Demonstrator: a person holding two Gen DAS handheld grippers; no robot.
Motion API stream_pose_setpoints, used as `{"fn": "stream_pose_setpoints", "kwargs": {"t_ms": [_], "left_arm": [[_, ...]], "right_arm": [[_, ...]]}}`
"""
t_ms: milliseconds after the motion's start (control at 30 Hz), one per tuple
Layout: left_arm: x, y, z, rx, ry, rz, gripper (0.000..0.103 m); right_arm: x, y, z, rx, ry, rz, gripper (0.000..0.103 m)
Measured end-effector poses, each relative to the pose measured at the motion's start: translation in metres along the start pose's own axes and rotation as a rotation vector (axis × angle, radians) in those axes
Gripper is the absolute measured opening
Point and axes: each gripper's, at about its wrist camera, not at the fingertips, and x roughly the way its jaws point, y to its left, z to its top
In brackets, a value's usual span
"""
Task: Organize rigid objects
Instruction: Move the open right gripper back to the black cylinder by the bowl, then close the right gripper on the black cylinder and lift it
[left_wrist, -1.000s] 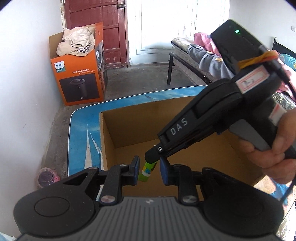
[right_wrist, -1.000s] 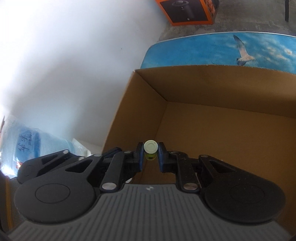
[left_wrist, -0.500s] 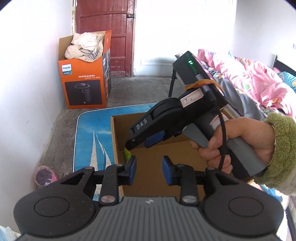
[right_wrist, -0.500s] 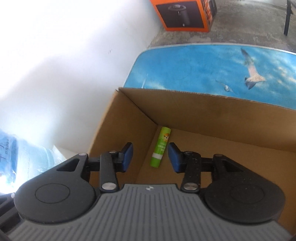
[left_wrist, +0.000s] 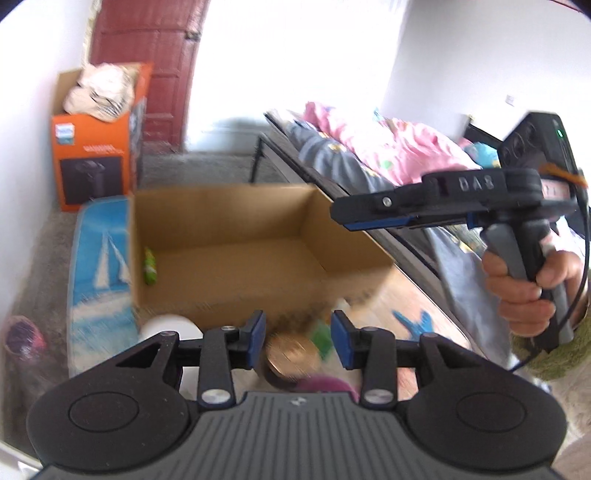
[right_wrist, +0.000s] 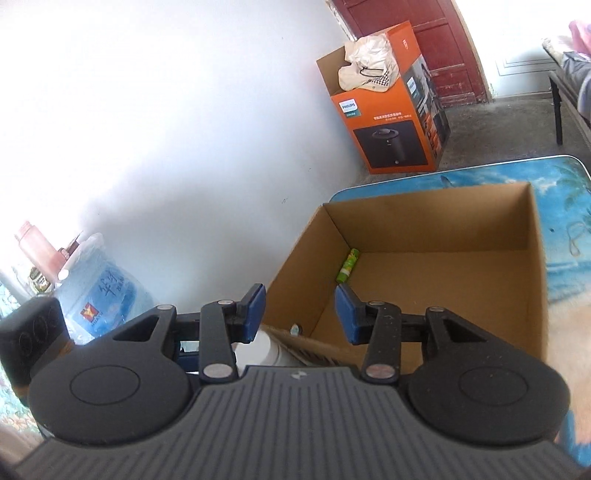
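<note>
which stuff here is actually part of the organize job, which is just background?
Job:
- cardboard box, open
- green tube, lying inside along the box's left wall
- blurred items in front of the box: gold-lidded jar, white round item
- left gripper, right gripper, both open, nothing between them

Background:
- orange box
- bed
- water jug
- red door

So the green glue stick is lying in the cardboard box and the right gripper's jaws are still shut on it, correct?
Not quite. The green glue stick does lie in the cardboard box, but the right gripper has just opened its jaws and holds nothing, as the right wrist view shows.
</note>
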Motion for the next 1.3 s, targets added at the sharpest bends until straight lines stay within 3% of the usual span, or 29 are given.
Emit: {"fn": "stream_pose_setpoints", "kwargs": {"t_ms": [167,300,400,733,1100,1300], "left_arm": [[0.032,-0.015,-0.039,0.009,0.134,-0.052,0.037],[0.056,-0.025,-0.058,-0.003,0.169,-0.067,0.033],[0.077,-0.024,-0.066,-0.045,0.211,-0.078,0.027],[0.103,-0.016,-0.073,-0.073,0.259,-0.036,0.028],[0.115,-0.009,-0.070,-0.094,0.273,-0.073,0.037],[0.117,-0.010,-0.069,-0.110,0.267,-0.065,0.040]], "right_arm": [[0.010,-0.033,-0.082,0.094,0.094,-0.012,0.037],[0.022,-0.043,-0.107,0.124,0.145,-0.013,0.036],[0.034,-0.051,-0.107,0.138,0.167,-0.003,0.036],[0.060,-0.056,-0.117,0.214,0.279,0.016,0.037],[0.066,-0.056,-0.117,0.228,0.304,-0.013,0.036],[0.067,-0.046,-0.116,0.169,0.308,-0.039,0.033]]}}
